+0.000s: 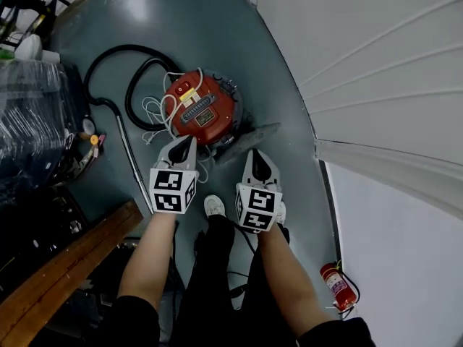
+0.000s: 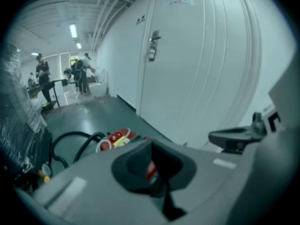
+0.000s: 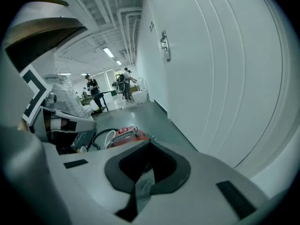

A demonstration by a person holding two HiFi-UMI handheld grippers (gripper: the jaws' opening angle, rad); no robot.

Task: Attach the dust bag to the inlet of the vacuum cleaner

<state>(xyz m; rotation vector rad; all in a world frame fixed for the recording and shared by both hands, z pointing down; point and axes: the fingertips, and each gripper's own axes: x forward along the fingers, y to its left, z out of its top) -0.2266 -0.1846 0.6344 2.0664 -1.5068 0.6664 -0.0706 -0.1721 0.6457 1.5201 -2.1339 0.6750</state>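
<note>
A round red vacuum cleaner (image 1: 202, 108) stands on the grey floor with a white cord looped on it and a black hose (image 1: 108, 53) curling off to the left. It also shows low in both gripper views (image 2: 117, 137) (image 3: 129, 135). A flat grey dust bag (image 1: 249, 137) lies on the floor against the vacuum's right side. My left gripper (image 1: 189, 143) hangs shut over the vacuum's near edge, with nothing held (image 2: 157, 184). My right gripper (image 1: 257, 157) is shut just near of the bag (image 3: 143, 184). A pale strip shows through its slit; what it is cannot be told.
A metal wand (image 1: 134, 161) lies left of the vacuum. Plastic-wrapped goods (image 1: 32, 121) and a wooden plank (image 1: 65, 266) line the left. A white door and wall (image 1: 376, 63) run along the right, with a red fire extinguisher (image 1: 338, 284) at its foot. People stand far down the hall (image 2: 79, 74).
</note>
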